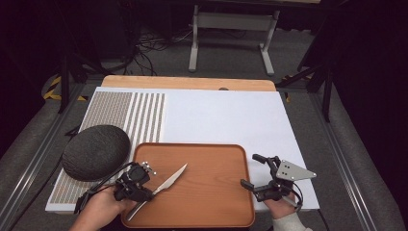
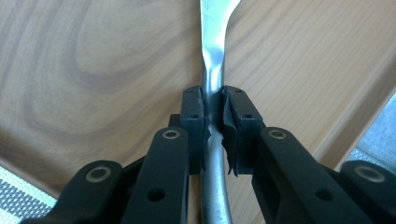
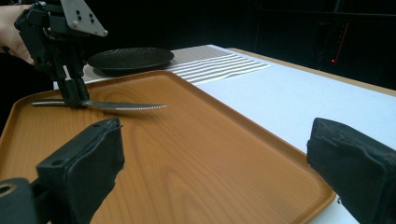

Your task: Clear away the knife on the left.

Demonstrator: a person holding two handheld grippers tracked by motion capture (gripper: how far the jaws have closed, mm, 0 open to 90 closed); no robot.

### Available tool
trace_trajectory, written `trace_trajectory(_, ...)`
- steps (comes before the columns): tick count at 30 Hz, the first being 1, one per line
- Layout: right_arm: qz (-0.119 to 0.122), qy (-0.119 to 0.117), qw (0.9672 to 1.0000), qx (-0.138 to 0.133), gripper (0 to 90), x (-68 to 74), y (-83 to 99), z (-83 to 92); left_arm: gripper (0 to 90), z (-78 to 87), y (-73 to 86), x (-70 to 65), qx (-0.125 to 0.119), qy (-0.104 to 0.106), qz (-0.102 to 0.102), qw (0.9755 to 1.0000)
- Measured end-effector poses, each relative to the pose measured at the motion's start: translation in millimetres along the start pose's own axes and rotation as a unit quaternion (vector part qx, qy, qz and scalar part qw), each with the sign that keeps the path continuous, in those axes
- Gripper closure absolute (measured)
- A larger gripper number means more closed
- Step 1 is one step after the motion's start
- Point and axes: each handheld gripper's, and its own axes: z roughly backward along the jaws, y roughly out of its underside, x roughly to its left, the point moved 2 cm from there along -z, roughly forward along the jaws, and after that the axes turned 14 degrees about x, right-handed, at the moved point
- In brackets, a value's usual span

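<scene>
In the high view, a brown wooden tray (image 1: 211, 192) sits at the near edge of a white mat (image 1: 226, 120) that covers the table, and a dark round plate (image 1: 95, 152) lies just left of the tray on the mat's dotted and striped part. The left gripper (image 1: 144, 191) hangs over the tray's near left corner, clamped on the handle of a silver knife (image 1: 168, 182); the blade points up and to the right across the tray, and the handle end runs down past the gripper toward the tray's front rim. The right gripper (image 1: 250, 171) is held at the tray's right edge, its jaws spread wide with nothing between them, one tip over the tray's rim. In the left gripper view, the two black pads (image 2: 194, 112) press from both sides on the narrow neck of the knife (image 2: 212, 51), which runs straight up the middle over the wood grain of the tray (image 2: 93, 70), and the curved handle passes down between the jaws. In the right gripper view, the right gripper (image 3: 215, 158) stands wide open and low over the tray (image 3: 196, 158), its jaws far apart at the frame's two sides; beyond them the left gripper (image 3: 77, 100) points down and grips the knife (image 3: 121, 107), which is held level just above the tray's surface with its serrated edge showing, and the plate (image 3: 130, 58) rests behind on the mat (image 3: 299, 100)
</scene>
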Motion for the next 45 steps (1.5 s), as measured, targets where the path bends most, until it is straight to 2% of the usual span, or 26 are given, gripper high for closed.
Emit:
trace_trajectory(18,0.000,-0.004,1.0000,0.003,4.5,0.1,0.4,-2.3,78.5,0.6,0.9,1.5,0.002,0.000,-0.002,1.0000)
trace_trajectory(19,0.000,-0.004,1.0000,0.002,4.5,0.1,0.4,-2.3,75.2,1.0,0.8,1.8,0.000,0.008,-0.003,1.0000)
trace_trajectory(20,0.000,-0.003,1.0000,0.002,4.5,0.0,0.5,-2.2,68.2,1.7,0.7,2.5,-0.005,0.015,-0.005,0.9999)
trace_trajectory(21,0.000,-0.002,1.0000,0.003,4.5,-0.1,0.6,-2.2,65.2,2.9,1.0,2.6,-0.007,0.016,-0.003,0.9998)
trace_trajectory(22,0.000,-0.001,1.0000,0.003,4.5,-0.2,0.7,-2.0,63.8,3.8,0.9,3.0,-0.014,0.014,-0.010,0.9998)
trace_trajectory(24,-0.001,0.000,1.0000,0.003,4.5,-0.5,0.9,-1.6,49.0,6.4,1.0,2.8,-0.030,0.016,-0.013,0.9993)
trace_trajectory(25,-0.001,0.000,1.0000,0.003,4.5,-0.5,0.9,-1.6,43.2,8.9,0.9,2.9,-0.048,0.017,-0.025,0.9984)
trace_trajectory(26,-0.001,0.000,1.0000,0.002,4.5,-0.5,0.8,-1.7,38.4,10.1,0.9,2.7,-0.057,0.021,-0.031,0.9977)
trace_trajectory(27,-0.001,0.000,1.0000,0.002,4.5,-0.4,0.7,-1.7,34.7,10.1,0.9,2.7,-0.057,0.021,-0.031,0.9977)
trace_trajectory(28,0.000,-0.001,1.0000,0.002,4.5,-0.1,0.5,-1.9,25.0,15.0,-0.4,1.2,-0.091,0.010,-0.059,0.9941)
trace_trajectory(30,0.001,0.000,1.0000,0.002,4.4,0.1,0.5,-1.8,21.7,17.2,-0.5,-1.6,-0.102,-0.002,-0.073,0.9921)
trace_trajectory(31,0.001,0.001,1.0000,0.002,4.4,0.1,0.6,-1.8,21.2,17.4,-1.6,-4.6,-0.117,-0.007,-0.083,0.9897)
trace_trajectory(32,0.001,0.000,1.0000,0.001,4.4,-0.1,0.6,-1.8,22.4,18.2,-1.9,-6.7,-0.124,-0.007,-0.089,0.9882)
trace_trajectory(33,0.000,0.000,1.0000,0.001,4.4,-0.1,0.7,-1.8,28.4,19.4,-2.1,-8.6,-0.133,-0.007,-0.096,0.9864)
trace_trajectory(35,0.001,0.000,1.0000,0.001,4.4,0.0,0.6,-1.9,48.5,21.3,-2.2,-12.0,-0.148,-0.003,-0.112,0.9826)
trace_trajectory(37,0.002,-0.001,1.0000,0.002,4.4,-0.1,0.6,-2.3,68.4,21.2,-2.2,-18.3,-0.164,-0.017,-0.128,0.9779)
trace_trajectory(38,0.002,-0.002,1.0000,0.002,4.3,-0.1,0.7,-2.6,78.2,20.6,-2.9,-21.1,-0.167,-0.022,-0.133,0.9767)
trace_trajectory(39,0.003,-0.002,1.0000,0.002,4.4,0.0,0.7,-2.7,84.1,19.7,-3.9,-24.9,-0.163,-0.035,-0.137,0.9764)
trace_trajectory(40,0.003,-0.002,1.0000,0.002,4.3,0.0,0.7,-2.6,89.4,19.7,-3.9,-24.9,-0.163,-0.035,-0.137,0.9764)
trace_trajectory(41,0.003,-0.002,1.0000,0.001,4.3,-0.1,0.7,-2.4,89.8,17.9,-6.0,-28.8,-0.158,-0.051,-0.148,0.9749)
trace_trajectory(42,0.003,-0.001,1.0000,0.002,4.3,0.0,0.7,-2.1,89.9,14.1,-8.7,-32.0,-0.147,-0.058,-0.154,0.9753)
trace_trajectory(43,0.003,-0.002,1.0000,0.001,4.3,0.0,0.7,-2.1,89.9,14.1,-8.7,-32.0,-0.147,-0.058,-0.154,0.9753)
trace_trajectory(45,0.003,-0.002,1.0000,0.001,4.3,0.2,0.7,-1.9,89.9,6.6,-11.4,-33.0,-0.124,-0.075,-0.154,0.9773)
